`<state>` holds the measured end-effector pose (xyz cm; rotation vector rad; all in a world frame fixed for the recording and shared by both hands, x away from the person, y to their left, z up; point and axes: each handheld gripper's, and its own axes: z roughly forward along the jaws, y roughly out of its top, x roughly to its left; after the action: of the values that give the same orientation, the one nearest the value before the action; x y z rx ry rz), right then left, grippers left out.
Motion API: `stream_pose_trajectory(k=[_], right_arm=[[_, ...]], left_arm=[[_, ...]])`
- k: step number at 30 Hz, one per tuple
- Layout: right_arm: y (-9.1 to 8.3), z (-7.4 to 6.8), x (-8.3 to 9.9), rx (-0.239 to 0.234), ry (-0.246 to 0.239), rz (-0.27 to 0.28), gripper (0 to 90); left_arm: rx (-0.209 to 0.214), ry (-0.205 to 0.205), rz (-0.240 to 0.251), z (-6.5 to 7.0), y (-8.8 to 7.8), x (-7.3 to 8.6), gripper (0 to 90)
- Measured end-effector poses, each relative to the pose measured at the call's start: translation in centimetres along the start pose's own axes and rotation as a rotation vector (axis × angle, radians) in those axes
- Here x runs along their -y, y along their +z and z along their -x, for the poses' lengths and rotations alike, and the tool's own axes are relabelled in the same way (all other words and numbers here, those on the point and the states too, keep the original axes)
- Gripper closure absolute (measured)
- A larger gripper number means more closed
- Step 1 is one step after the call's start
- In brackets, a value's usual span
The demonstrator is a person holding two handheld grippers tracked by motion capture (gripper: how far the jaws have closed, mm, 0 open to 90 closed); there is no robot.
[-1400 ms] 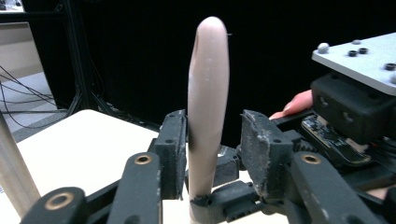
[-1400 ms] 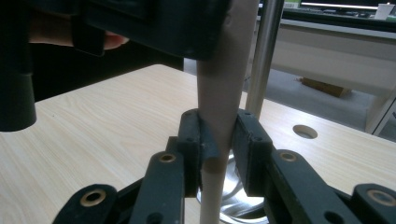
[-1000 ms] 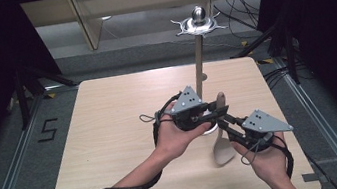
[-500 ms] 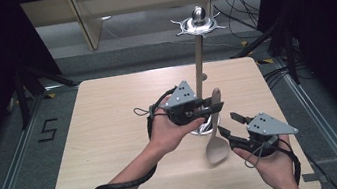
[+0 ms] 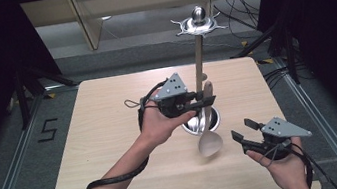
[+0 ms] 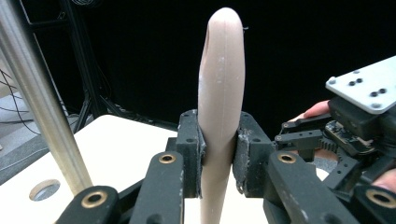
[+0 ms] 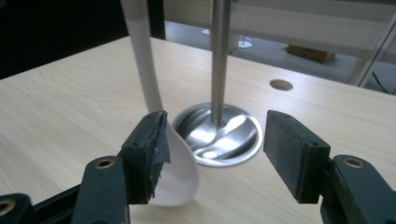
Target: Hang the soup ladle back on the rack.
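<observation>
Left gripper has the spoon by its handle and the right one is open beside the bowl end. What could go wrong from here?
1. The left gripper pinches only the spoon handle, so the bowl end hanging low over the table could swing or slip.
2. The stand pole rises right beside the handle; lifting could knock it.
3. The right gripper, whose jaws have just opened, sits near the spoon bowl and could bump it.

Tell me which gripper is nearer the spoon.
Left. The left gripper is shut on the spoon handle; the right gripper stands open beside its bowl.
</observation>
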<state>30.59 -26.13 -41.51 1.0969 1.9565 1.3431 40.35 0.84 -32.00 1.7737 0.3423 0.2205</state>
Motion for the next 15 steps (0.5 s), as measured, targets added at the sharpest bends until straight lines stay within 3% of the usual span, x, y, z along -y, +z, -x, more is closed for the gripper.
stream_pose_trajectory(k=[3,4,6,7,9,10,12,13,15], right_arm=[[0.0,0.5,0.3,0.013,-0.010,0.005,40.1],[-0.1,0.5,0.6,0.020,0.030,-0.016,40.1],[-0.1,0.9,0.8,0.024,0.016,-0.017,40.0],[0.0,0.8,0.9,0.024,0.038,-0.008,40.0],[0.0,1.2,1.1,0.032,0.011,-0.010,40.2],[-0.1,0.9,1.2,0.030,0.062,-0.018,40.5],[-0.2,0.9,1.3,0.039,0.071,-0.030,40.6],[0.0,1.3,1.4,0.033,0.037,-0.001,40.7],[-0.1,1.5,1.5,0.037,0.051,-0.016,41.0]], left_arm=[[0.000,-0.002,0.004,-0.2,-0.1,-0.1,73.4],[0.000,0.002,0.002,-0.3,-0.2,-0.2,73.4],[0.000,-0.002,0.010,-0.4,-0.2,-0.3,73.5],[0.000,-0.004,0.010,-0.5,-0.3,-0.3,73.4],[0.000,-0.002,0.008,-0.5,-0.3,-0.4,73.4],[0.000,0.000,0.012,-0.6,-0.4,-0.5,73.4],[0.000,0.003,0.011,-0.6,-0.5,-0.5,73.4],[0.001,0.004,0.010,-0.7,-0.5,-0.6,73.4],[0.001,0.002,0.014,-0.8,-0.6,-0.7,73.4]])
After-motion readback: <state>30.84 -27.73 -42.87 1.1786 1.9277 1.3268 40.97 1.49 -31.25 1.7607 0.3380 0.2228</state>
